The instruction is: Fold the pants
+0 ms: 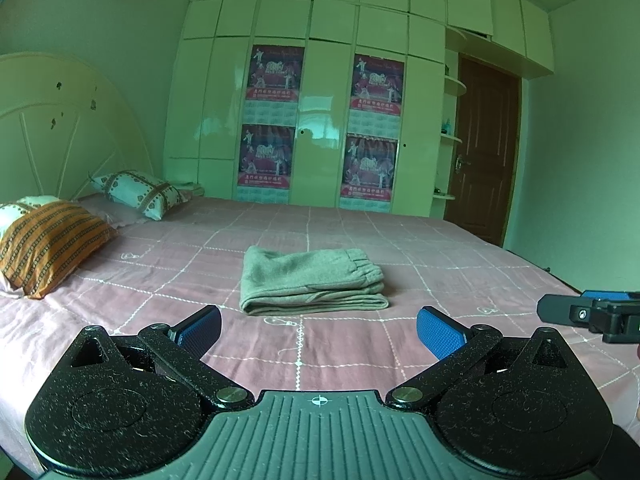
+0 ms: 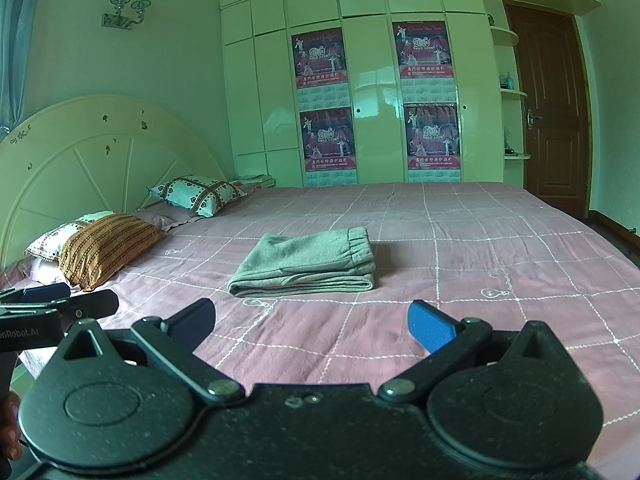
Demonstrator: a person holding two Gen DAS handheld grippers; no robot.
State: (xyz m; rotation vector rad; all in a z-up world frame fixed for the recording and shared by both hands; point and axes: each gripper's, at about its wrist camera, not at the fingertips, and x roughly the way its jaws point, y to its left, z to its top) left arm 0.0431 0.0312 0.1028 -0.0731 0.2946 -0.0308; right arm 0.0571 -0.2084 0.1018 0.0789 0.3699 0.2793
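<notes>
Pants [image 1: 314,280] folded mid-bed [image 1: 440,248], long axis crosswise, ahead of both released hand-held grippers: left hand-held gripper [image 1: 318,328], right hand-held gripper [image 2: 312,320]; neither nearer.

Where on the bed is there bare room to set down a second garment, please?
Free: the pink sheet right of the folded pants toward the door side, and the strip between the pants and both open grippers, left and right. Crowded: the headboard end, where the orange pillow and patterned pillow lie.

we see a pink checked bed [image 1: 440,248], white wardrobe [image 1: 320,100] with posters, brown door [image 2: 556,108], wall lamp [image 2: 128,4].
</notes>
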